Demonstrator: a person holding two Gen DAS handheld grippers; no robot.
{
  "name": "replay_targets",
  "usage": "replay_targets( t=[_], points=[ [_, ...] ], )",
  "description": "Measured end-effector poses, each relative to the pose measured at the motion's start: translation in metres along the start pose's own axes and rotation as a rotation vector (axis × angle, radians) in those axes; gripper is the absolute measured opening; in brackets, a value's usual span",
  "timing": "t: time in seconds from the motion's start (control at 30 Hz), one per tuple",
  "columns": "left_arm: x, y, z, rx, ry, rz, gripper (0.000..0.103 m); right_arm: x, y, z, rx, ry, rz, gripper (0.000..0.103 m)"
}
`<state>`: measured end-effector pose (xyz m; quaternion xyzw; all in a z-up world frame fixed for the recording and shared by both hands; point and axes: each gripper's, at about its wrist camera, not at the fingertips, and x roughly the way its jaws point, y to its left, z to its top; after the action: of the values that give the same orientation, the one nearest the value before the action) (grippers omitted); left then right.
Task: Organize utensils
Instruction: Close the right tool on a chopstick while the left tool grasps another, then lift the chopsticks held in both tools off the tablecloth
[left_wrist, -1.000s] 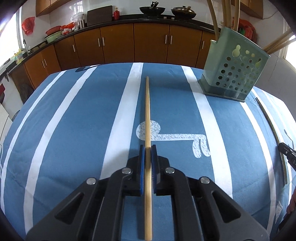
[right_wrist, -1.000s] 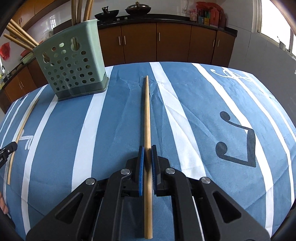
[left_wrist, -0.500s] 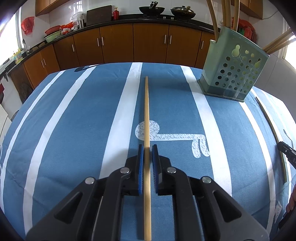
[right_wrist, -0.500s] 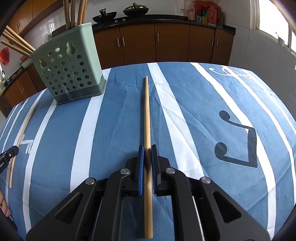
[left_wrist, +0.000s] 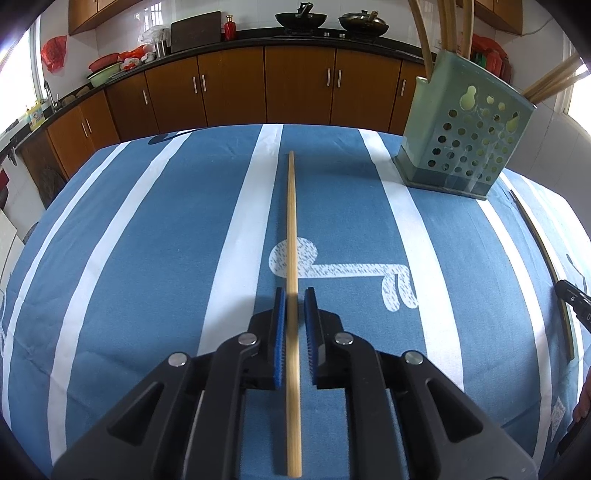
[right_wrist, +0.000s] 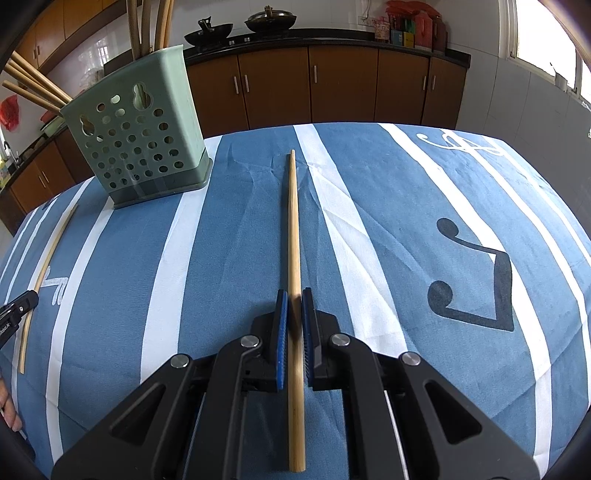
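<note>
Your left gripper (left_wrist: 294, 314) has a thin gap each side of its pale bamboo chopstick (left_wrist: 291, 221); its pads no longer pinch. Your right gripper (right_wrist: 293, 314) clamps a second chopstick (right_wrist: 293, 221) near the thick end. Both are light, stiff, smooth; grip there. Green perforated plastic holder (right_wrist: 140, 136), upper left, already carries several chopsticks.

Blue tablecloth (left_wrist: 147, 258) with white stripes and black music notes; pale bamboo chopstick (left_wrist: 292, 240); sage-green holder (left_wrist: 465, 144), dotted with holes; brown cabinets (left_wrist: 295, 88); black claws, blue pads (left_wrist: 280, 332).
</note>
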<state>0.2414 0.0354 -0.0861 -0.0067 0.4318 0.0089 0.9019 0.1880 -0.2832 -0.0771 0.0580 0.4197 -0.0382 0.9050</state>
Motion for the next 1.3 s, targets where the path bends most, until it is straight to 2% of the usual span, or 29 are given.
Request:
replay_targets(
  t=[0.17, 0.3, 0.4, 0.47, 0.73, 1.0, 1.13, 1.2, 1.23, 1.3],
  points=[
    [-0.01, -0.004, -0.013, 0.027, 0.001, 0.001, 0.013, -0.006, 0.0, -0.008, -0.016, 0.002, 0.012, 0.009],
    [-0.016, -0.009, -0.02, 0.065, 0.006, -0.001, 0.008, -0.011, -0.003, -0.01, -0.009, 0.009, 0.027, 0.008],
    [-0.02, -0.006, -0.019, 0.06, 0.026, -0.018, 0.008, -0.024, -0.009, -0.006, 0.008, -0.027, 0.039, 0.008],
    [-0.028, -0.003, -0.015, 0.054, 0.01, -0.023, 0.008, -0.038, -0.014, 0.0, 0.018, -0.068, 0.051, 0.008],
    [-0.08, 0.005, 0.019, 0.009, -0.136, -0.056, 0.008, -0.083, -0.03, 0.028, 0.069, -0.219, 0.074, 0.008],
    [-0.126, 0.013, 0.046, -0.05, -0.281, -0.095, 0.008, -0.11, -0.037, 0.043, 0.09, -0.313, 0.093, 0.008],
    [-0.132, 0.013, 0.051, -0.04, -0.298, -0.092, 0.008, -0.1, -0.036, 0.042, 0.059, -0.263, 0.093, 0.008],
    [-0.129, 0.013, 0.05, -0.042, -0.29, -0.092, 0.008, -0.084, -0.038, 0.035, 0.052, -0.187, 0.084, 0.01],
    [-0.129, 0.013, 0.048, -0.044, -0.287, -0.094, 0.008, -0.076, -0.04, 0.031, 0.054, -0.154, 0.075, 0.013],
    [-0.128, 0.014, 0.045, -0.052, -0.279, -0.098, 0.008, -0.064, -0.046, 0.021, 0.059, -0.108, 0.041, 0.028]
  ],
)
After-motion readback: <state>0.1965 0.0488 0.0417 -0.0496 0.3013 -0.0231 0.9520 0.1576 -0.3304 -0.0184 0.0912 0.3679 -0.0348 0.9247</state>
